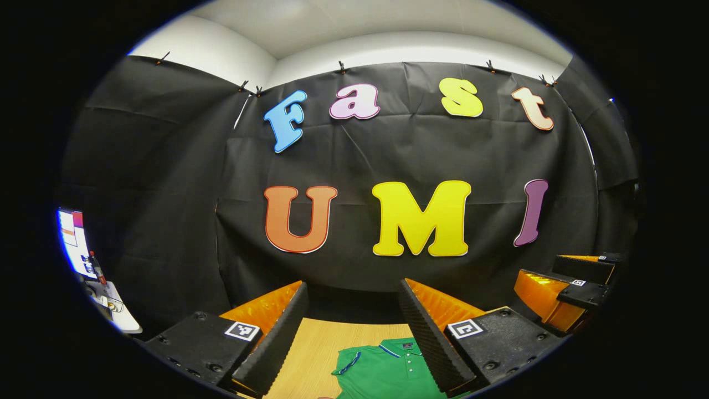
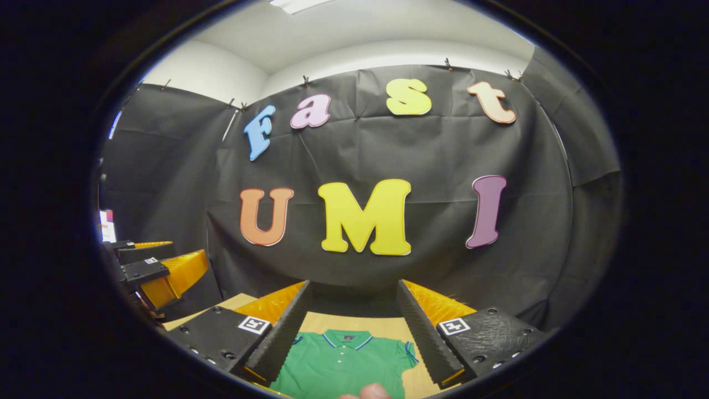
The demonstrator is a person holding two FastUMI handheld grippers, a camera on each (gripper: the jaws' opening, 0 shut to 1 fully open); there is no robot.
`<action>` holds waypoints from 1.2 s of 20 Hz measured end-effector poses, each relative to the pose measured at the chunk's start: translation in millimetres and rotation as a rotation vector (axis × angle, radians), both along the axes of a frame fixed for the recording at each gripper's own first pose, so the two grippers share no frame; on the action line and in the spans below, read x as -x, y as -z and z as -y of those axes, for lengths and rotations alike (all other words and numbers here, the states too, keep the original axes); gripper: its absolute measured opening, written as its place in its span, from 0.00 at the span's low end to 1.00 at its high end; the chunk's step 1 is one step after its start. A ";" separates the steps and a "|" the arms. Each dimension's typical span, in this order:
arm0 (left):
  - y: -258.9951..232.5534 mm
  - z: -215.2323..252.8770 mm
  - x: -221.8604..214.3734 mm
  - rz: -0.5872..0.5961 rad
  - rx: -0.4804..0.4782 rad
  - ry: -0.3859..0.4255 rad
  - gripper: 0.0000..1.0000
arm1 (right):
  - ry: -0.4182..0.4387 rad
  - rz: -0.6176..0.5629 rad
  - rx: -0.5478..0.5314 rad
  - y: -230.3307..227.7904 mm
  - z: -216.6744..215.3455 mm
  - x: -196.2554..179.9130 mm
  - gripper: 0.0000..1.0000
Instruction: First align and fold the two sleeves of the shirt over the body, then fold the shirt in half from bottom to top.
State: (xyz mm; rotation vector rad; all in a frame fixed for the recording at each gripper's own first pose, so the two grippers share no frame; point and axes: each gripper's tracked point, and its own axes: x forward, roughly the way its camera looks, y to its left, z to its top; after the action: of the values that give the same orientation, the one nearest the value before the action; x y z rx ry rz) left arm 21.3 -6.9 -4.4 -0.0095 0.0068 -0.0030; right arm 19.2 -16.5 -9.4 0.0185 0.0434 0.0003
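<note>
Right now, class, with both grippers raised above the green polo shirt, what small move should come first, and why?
Probably lower the left gripper toward a sleeve. The green polo shirt lies flat on the wooden table, sleeves unfolded, and both the left and the right gripper hang open above it, holding nothing.

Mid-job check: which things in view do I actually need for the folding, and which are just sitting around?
For the job:
- green polo shirt, lying flat on the wooden table, sleeves not yet folded
- left gripper, open, above the shirt
- right gripper, open, above the shirt

Just around:
- lit screen at the booth's left edge
- a fingertip at the bottom edge of the right gripper view
</note>
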 end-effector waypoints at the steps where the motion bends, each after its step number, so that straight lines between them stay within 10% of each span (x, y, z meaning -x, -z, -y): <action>1: 0.8 0.7 -1.2 -0.002 -0.001 0.000 1.00 | 0.001 -0.003 -0.001 1.1 2.3 -1.0 0.94; 13: 10.7 26.3 -5.2 -0.001 -0.025 0.026 1.00 | 0.028 -0.092 0.022 41.4 52.1 -15.0 0.96; 24: 25.8 46.5 -23.4 -0.058 -0.028 0.027 1.00 | 0.015 -0.388 0.047 178.5 108.7 -48.4 0.95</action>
State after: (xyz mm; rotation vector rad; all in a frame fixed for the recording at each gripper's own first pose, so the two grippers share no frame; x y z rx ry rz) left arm 44.7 -53.3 -30.2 0.0188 0.0650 -0.0293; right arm 67.6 -125.2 -188.0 -0.0282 0.4308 -0.0189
